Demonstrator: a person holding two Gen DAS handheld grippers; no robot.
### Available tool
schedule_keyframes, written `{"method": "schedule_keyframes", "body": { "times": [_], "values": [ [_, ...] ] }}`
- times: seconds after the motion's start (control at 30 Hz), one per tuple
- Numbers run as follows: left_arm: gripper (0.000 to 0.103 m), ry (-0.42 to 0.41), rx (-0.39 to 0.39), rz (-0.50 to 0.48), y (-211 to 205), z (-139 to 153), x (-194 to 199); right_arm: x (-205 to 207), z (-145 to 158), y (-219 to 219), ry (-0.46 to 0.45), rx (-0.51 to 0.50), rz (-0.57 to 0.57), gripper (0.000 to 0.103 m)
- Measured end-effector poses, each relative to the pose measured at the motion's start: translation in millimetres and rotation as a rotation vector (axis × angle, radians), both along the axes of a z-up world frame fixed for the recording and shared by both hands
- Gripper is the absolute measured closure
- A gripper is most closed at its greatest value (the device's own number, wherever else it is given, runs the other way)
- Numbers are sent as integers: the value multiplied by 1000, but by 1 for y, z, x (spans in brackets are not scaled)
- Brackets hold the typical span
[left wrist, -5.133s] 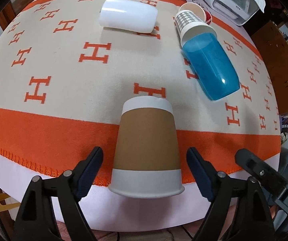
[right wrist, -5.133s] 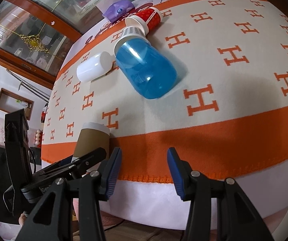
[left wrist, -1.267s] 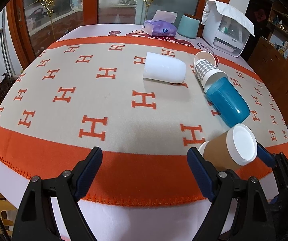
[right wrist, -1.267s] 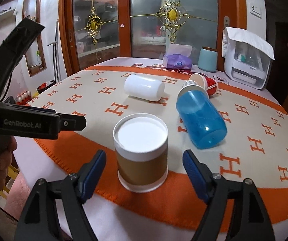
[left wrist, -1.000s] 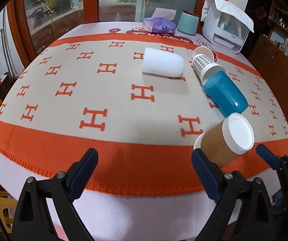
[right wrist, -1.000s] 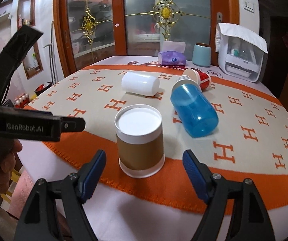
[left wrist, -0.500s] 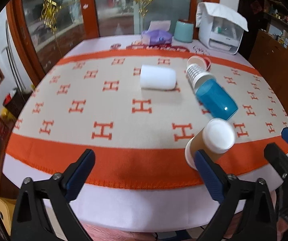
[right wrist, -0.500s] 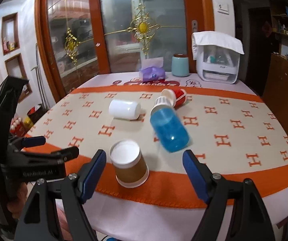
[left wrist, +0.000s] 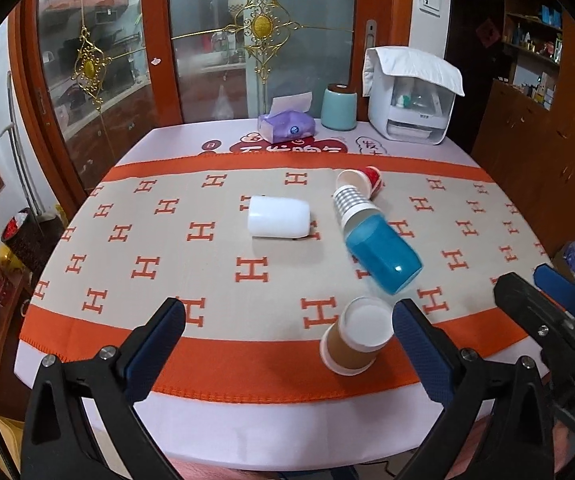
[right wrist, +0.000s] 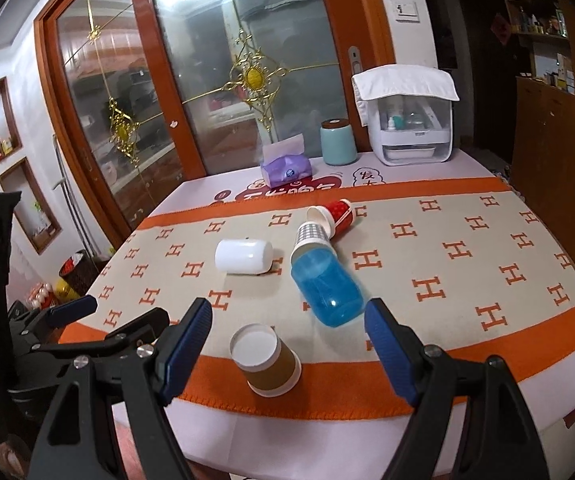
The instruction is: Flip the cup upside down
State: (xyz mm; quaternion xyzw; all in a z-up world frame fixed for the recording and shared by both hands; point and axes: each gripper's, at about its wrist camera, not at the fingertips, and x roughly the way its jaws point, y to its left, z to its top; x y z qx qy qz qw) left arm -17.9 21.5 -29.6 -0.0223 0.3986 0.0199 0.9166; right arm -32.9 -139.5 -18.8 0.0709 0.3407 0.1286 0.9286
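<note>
tabletop (right wrist: 467, 280): covered by an orange-and-beige cloth; all cups are carried on it.
left hand-held gripper (left wrist: 287, 344): jaws are held wide apart, nothing between them; the brown cup is seen ahead and to its right.
right hand-held gripper (right wrist: 287, 344): jaws are spread, empty; judged the nearer one, the cup lying just ahead between its fingers.
brown cup (right wrist: 266, 359): stood mouth-down on the near orange band, base up, long axis upright; the flip is judged done.

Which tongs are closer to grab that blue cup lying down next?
Probably the right tongs. The blue cup lies just ahead between their open fingers, while it sits off to the right of the left tongs. Both are empty and pulled back.
</note>
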Motion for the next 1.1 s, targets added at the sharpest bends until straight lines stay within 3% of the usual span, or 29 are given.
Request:
{"method": "schedule_keyframes", "body": {
  "times": [0.3, 1.1],
  "values": [
    [1, -50, 45, 44, -8, 12, 0, 1, 3, -3, -20, -2, -33, 24],
    [1, -6, 30, 57, -4, 2, 12, 7, -1, 0, -20, -23, -40, 24]
  ]
}}
